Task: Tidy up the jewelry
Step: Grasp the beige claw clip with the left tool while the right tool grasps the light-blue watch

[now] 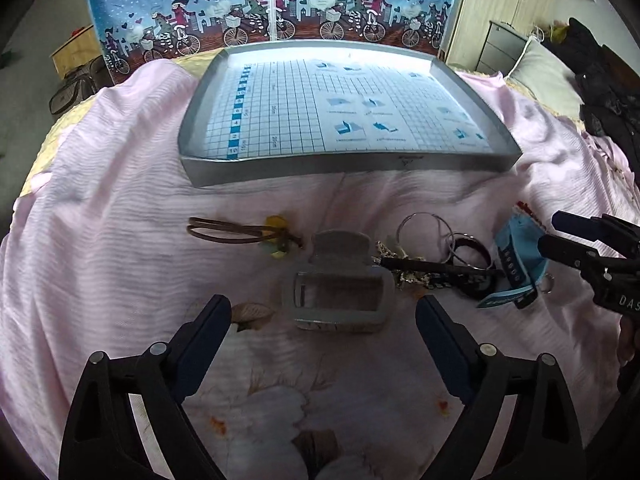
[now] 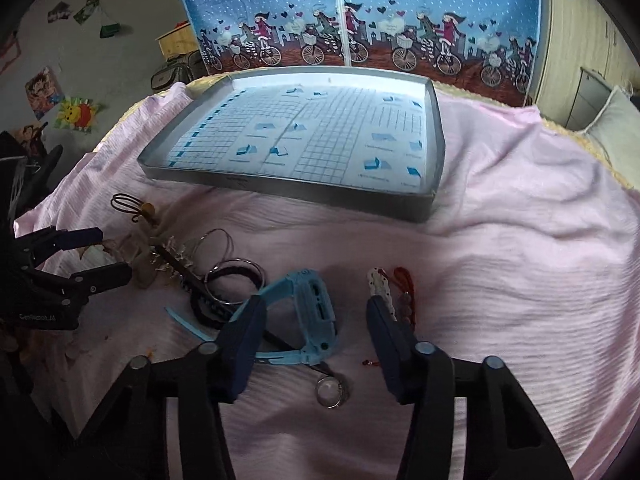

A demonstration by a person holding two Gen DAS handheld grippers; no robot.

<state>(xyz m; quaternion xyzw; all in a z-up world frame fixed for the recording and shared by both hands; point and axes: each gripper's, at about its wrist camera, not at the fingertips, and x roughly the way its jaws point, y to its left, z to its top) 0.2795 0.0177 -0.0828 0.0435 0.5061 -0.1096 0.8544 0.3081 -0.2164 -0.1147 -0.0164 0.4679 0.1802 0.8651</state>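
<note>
Jewelry lies in a row on a pink sheet in front of a grey tray (image 1: 296, 168) lined with grid paper. In the left wrist view my left gripper (image 1: 324, 314) is open, just short of a clear hair claw clip (image 1: 340, 280). A brown cord with a yellow charm (image 1: 240, 231) lies to the left, thin rings and dark bangles (image 1: 460, 248) to the right. In the right wrist view my right gripper (image 2: 314, 306) is open around a light blue watch (image 2: 308, 316), with a silver ring (image 2: 330, 392) beneath. A white beaded piece (image 2: 380, 284) lies by the right finger.
The tray (image 2: 428, 200) sits further back on the bed, with nothing in it. A blue curtain with bicycle figures (image 1: 272, 4) hangs behind. A pillow and dark clothes (image 1: 600, 92) lie at the right. The other gripper (image 2: 76, 264) shows at the left of the right wrist view.
</note>
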